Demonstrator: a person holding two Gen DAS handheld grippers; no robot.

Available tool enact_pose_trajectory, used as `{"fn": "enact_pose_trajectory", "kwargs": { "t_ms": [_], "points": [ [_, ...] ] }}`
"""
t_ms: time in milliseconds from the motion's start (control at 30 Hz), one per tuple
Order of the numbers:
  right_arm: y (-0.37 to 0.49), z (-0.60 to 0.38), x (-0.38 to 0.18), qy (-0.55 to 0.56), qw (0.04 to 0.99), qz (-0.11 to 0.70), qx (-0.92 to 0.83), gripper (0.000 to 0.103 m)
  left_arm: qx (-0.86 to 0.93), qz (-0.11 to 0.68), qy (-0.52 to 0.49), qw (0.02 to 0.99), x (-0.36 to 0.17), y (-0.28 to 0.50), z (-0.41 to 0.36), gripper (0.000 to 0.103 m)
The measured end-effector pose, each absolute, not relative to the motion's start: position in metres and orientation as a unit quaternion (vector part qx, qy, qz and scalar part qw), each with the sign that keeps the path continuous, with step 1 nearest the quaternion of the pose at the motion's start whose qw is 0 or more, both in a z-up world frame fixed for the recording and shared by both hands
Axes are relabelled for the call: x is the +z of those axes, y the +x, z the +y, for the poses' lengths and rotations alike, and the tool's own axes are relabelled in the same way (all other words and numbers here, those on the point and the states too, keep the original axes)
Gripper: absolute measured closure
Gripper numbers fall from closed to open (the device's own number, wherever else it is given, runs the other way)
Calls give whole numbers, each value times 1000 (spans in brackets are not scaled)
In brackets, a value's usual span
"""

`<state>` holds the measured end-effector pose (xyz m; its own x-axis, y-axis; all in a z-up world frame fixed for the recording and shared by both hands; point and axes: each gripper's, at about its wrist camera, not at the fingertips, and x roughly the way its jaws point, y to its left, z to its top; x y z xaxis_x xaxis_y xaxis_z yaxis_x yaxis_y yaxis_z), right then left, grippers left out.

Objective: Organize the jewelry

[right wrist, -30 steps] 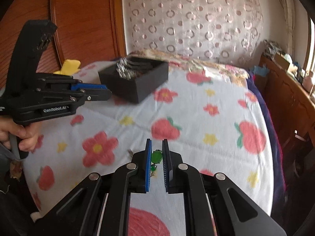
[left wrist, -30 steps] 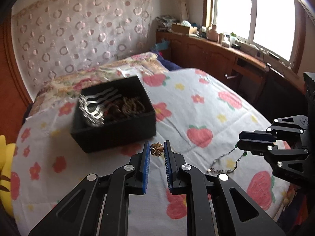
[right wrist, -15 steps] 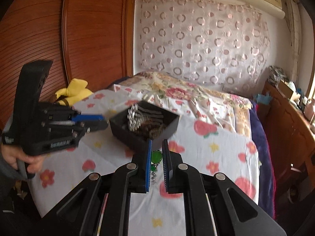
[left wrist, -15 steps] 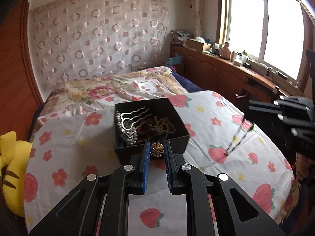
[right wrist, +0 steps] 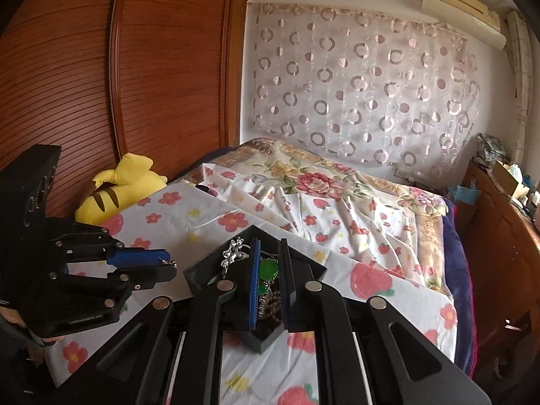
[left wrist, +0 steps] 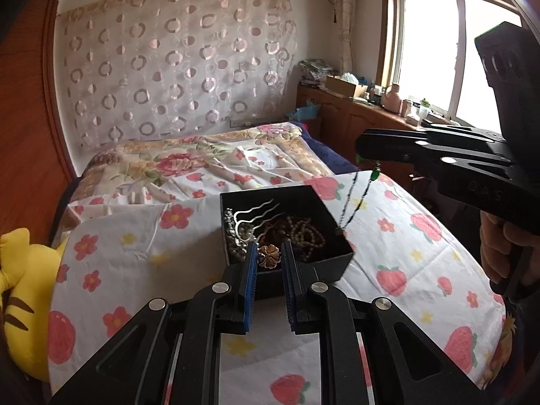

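A black open box (left wrist: 334, 262) sits on the flowered sheet (left wrist: 141, 246) and holds a silver hair fork (left wrist: 251, 214), beads and chains. My left gripper (left wrist: 269, 256) is shut on a bronze flower brooch (left wrist: 269, 255), held over the box's near edge. My right gripper (right wrist: 269, 268) is shut on a green-stone necklace (right wrist: 268, 270), right over the box (right wrist: 199, 270). In the left wrist view the necklace chain (left wrist: 351, 202) hangs from the right gripper down to the box's right corner.
A yellow plush toy (left wrist: 20, 290) lies at the bed's left edge, also seen in the right wrist view (right wrist: 118, 189). A wooden wardrobe (right wrist: 118, 84) stands on the left. A wooden cabinet (left wrist: 368, 121) with clutter runs under the window on the right.
Both grippers have risen and moved in over the black box. The necklace has been lifted off the sheet and now dangles at the box.
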<state>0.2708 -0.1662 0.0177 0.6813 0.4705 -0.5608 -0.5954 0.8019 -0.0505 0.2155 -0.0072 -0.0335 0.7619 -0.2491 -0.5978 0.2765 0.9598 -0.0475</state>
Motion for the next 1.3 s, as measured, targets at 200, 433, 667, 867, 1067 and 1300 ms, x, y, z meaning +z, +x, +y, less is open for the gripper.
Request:
{"fn": "enact_pose_trajectory", "kwargs": {
  "t_ms": [200, 433, 667, 867, 1067, 1300],
  "points": [
    [297, -162, -12, -100, 896, 308, 304, 90, -134, 327, 14, 935, -43, 237, 2, 89],
    [301, -165, -32, -85, 891, 329, 299, 78, -140, 340, 15, 930, -54, 262, -3, 89],
    [288, -180, -27, -81, 904, 315, 277, 74, -148, 347, 16, 926, -62, 277, -14, 89],
    [272, -189, -28, -80, 909, 312, 265, 74, -139, 338, 20, 931, -59, 268, -18, 54],
    [249, -204, -29, -57, 918, 311, 241, 72, -116, 321, 3, 940, -49, 237, -10, 27],
    [207, -225, -19, -30, 932, 289, 214, 43, -88, 285, -1, 955, -33, 184, -6, 10]
  ]
}}
